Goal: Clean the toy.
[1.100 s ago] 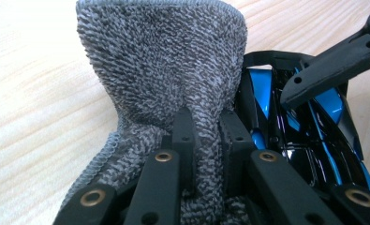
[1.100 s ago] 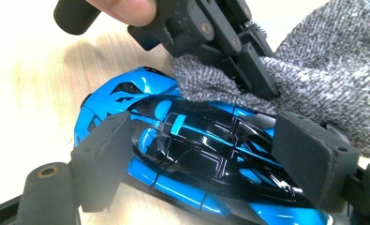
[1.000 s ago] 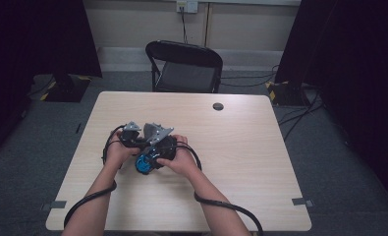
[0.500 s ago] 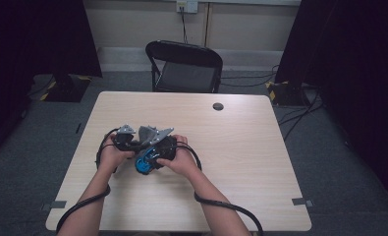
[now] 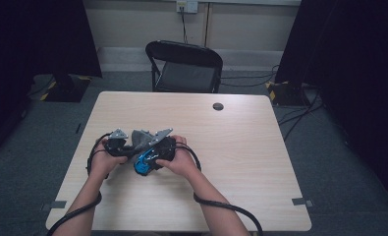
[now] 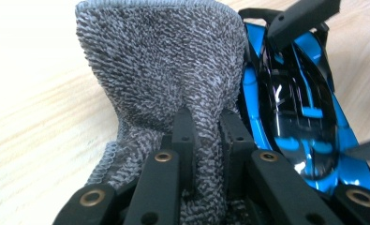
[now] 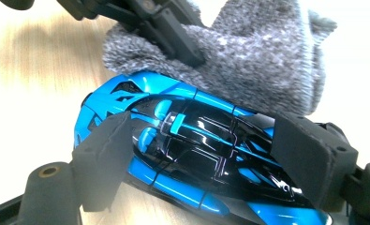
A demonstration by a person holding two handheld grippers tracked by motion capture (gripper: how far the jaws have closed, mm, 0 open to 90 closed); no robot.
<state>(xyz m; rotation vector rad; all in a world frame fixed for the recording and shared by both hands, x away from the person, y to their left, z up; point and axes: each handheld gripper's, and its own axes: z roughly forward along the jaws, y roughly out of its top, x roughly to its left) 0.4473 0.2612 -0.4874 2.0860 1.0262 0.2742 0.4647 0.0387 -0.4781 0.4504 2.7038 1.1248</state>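
A shiny blue and black toy car (image 7: pixel 201 140) sits on the wooden table (image 5: pixel 240 162), and my right gripper (image 7: pixel 206 145) is shut on it, one pad on each side of its body. My left gripper (image 6: pixel 206 117) is shut on a grey knitted cloth (image 6: pixel 164 70), whose fold lies against the car (image 6: pixel 295 108). In the high view both hands meet at the table's front left, with the left gripper (image 5: pixel 125 145) just left of the right gripper (image 5: pixel 152 155), the cloth (image 5: pixel 140 137) between them and the car (image 5: pixel 142 166) below.
A small black round cap (image 5: pixel 218 106) is set into the table near its far edge. A black folding chair (image 5: pixel 184 66) stands behind the table. Black cables (image 5: pixel 221 206) trail from both grippers over the front edge.
My left gripper has shifted a little to the left and towards the person, dragging the cloth along the car. The right gripper and the car have stayed put.
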